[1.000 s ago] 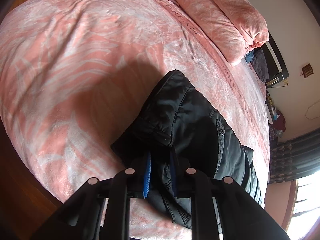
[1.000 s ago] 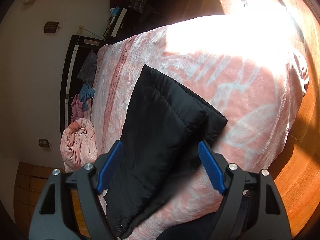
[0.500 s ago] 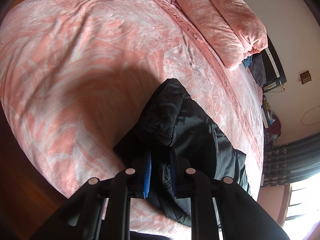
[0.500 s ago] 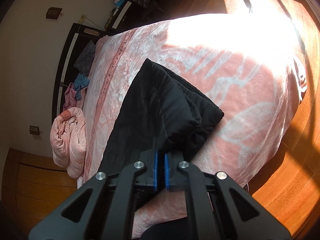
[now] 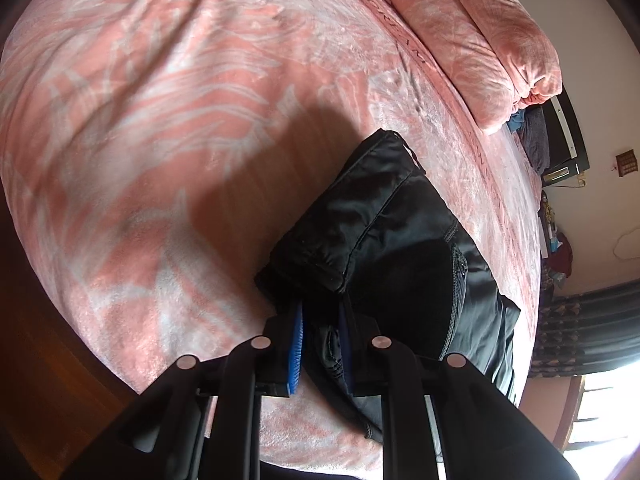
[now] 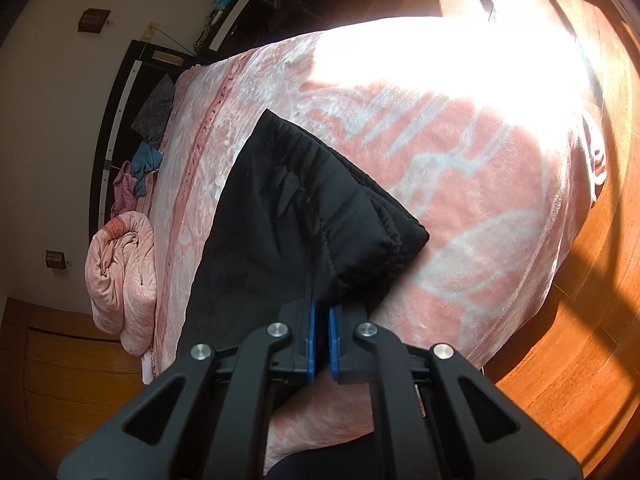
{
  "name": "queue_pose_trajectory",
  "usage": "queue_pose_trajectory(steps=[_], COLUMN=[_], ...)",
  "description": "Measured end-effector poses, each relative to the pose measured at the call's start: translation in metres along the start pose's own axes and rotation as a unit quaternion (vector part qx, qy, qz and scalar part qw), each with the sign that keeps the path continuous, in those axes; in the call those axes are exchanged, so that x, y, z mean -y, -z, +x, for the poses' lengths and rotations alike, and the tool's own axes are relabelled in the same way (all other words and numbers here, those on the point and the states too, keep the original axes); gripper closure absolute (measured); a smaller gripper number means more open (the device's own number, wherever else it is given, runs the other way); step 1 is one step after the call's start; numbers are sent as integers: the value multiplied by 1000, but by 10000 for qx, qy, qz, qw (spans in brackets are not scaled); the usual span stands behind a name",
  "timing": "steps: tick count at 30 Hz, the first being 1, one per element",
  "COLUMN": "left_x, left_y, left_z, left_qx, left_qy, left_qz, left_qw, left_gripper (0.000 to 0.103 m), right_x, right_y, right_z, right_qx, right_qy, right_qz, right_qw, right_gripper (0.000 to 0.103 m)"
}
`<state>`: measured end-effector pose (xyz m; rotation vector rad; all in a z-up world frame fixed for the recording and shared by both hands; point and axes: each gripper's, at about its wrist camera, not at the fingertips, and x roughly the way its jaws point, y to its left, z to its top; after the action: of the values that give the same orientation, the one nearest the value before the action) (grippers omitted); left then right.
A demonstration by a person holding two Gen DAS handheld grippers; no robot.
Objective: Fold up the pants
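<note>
the bed (image 5: 200, 120) under its pink patterned blanket carries everything, with a rolled pink quilt (image 5: 480, 40) up by the headboard. the black padded pants (image 6: 288, 208) lie near the bed's close edge, already doubled over. the left gripper (image 5: 320, 340) has its blue pads pinching a thick bunch of the fabric at one end; the right gripper (image 6: 321, 340) is pressed nearly together on the thin edge of the cloth at the other end, beside the elastic waistband (image 6: 352, 184). to fold well, i'd say lift both ends evenly, keep the cloth taut between them so layers don't slip, and lay it over with edges lined up.
</note>
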<state>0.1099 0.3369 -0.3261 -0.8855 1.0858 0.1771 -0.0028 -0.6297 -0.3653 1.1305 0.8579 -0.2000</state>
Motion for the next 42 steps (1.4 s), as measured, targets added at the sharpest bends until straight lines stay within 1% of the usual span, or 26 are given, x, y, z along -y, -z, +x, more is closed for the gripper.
queue_pose_trajectory(steps=[2,4,6,8,11,13,15,16,20,21,22,23,24,28,29,30,31,33,34,35,36,37,38,39,40,42], left_x=[4,7,8,8,6,5,6,6,7,7,8,8,9,12,13,14,15,15,15,16,17,19,20,22,23,26], left_y=[1,3,6,9,14,15,17,17,19,19,20,21,23,28,30,31,33,34,34,34,34,33,33,33,32,32], left_z=[0,-1,0,0,1,1,1,1,0,-1,-1,-2,-2,-5,-7,-9,-11,-12,-12,-11,-11,-10,-10,-9,-8,-6], left_qx=[-4,-16,-107,-143,-138,-158,-148,-159,-151,-138,-117,-82,-46,-71,-52,-28,-10,-7,-9,-14,-26,-26,-20,-21,-20,-17], left_qy=[-46,-68,-57,-40,-11,15,-13,-8,-29,-31,-47,-67,-75,-80,-101,-111,-108,-85,-98,-117,-129,-137,-140,-133,-134,-136], left_qz=[135,312,431,502,474,407,425,437,458,437,416,410,413,459,507,536,540,526,529,535,542,544,540,536,535,516], left_qw=[9999,9995,9990,9986,9988,9990,9990,9989,9988,9989,9991,9991,9991,9989,9987,9985,9985,9986,9986,9985,9984,9984,9984,9985,9985,9986], left_gripper=[86,84,80,80,77,74,72,72,71,65,58,48,43,38,36,34,33,32,32,32,32,32,32,32,32,32], right_x=[0,0,3,6,14,21,30,33,32,31,30,29,30,41,42,43,44,44,44,44,45,44,41,39,38,33], right_y=[-3,-8,-10,-8,-6,-6,-5,-6,-5,-5,-6,-8,-8,-6,-3,-1,2,6,7,6,4,2,0,-2,-5,-9], right_z=[-7,-23,-32,-36,-37,-41,-51,-54,-49,-46,-42,-38,-35,-45,-47,-48,-48,-45,-42,-40,-38,-37,-35,-34,-32,-31], right_qx=[34,353,459,482,472,612,854,885,695,645,585,546,539,845,922,954,934,860,793,725,691,690,686,690,677,722], right_qy=[-167,-217,-265,-283,-354,-339,-266,-330,-484,-540,-485,-359,-289,-650,-650,-682,-713,-800,-877,-952,-993,-982,-954,-919,-893,-886], right_qz=[86,90,146,168,313,431,586,641,511,466,419,381,380,603,584,568,564,553,573,622,689,699,665,623,583,477], right_qw=[9998,9991,9985,9983,9978,9966,9943,9935,9951,9954,9962,9971,9974,9925,9919,9915,9915,9915,9913,9909,9903,9903,9908,9914,9920,9923], right_gripper=[91,82,79,79,72,64,61,61,61,64,65,65,66,66,69,82,89,89,87,83,70,67,68,80,89,92])
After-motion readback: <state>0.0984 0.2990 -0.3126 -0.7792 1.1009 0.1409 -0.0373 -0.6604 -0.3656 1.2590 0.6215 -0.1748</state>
